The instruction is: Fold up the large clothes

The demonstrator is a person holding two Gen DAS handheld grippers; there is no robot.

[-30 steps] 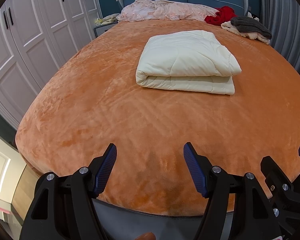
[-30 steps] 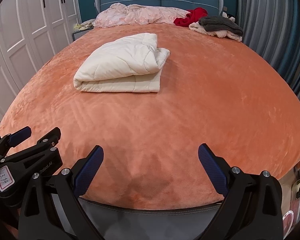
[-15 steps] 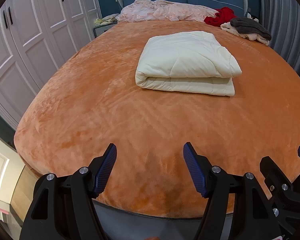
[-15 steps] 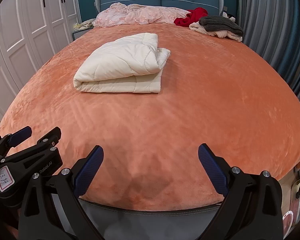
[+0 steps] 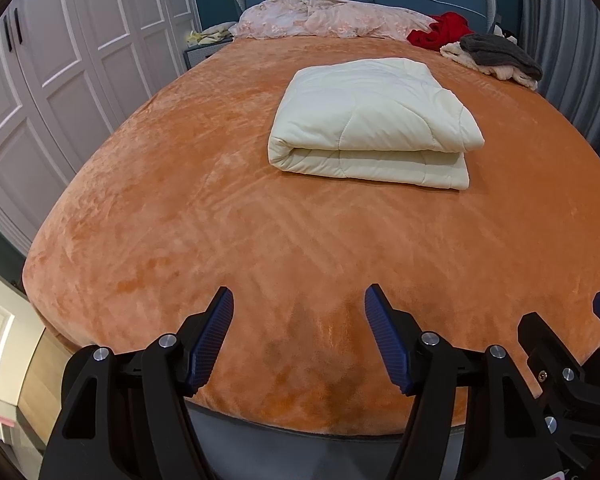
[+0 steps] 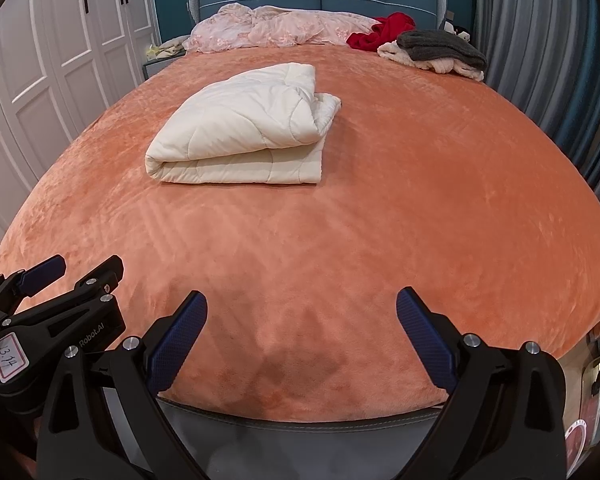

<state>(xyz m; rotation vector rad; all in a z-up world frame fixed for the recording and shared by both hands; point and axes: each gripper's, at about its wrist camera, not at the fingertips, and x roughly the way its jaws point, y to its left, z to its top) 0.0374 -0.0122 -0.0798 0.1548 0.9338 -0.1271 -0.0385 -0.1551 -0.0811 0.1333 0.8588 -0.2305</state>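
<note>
Well beyond both spread, empty fingers point(image 5: 384, 332) lies the folded quilt point(image 5: 374, 120).

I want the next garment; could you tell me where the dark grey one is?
The dark grey garment lies at the bed's far right corner, atop a cream one, beside the red garment.

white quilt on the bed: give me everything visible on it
The white quilt is cream, padded, with stitched quilting lines. It is folded into a thick, roughly rectangular bundle of stacked layers, rounded fold at its left end, looser layered edges at its right. It lies flat mid-bed on the orange plush cover. Nothing else touches it; both grippers are apart from it.
</note>
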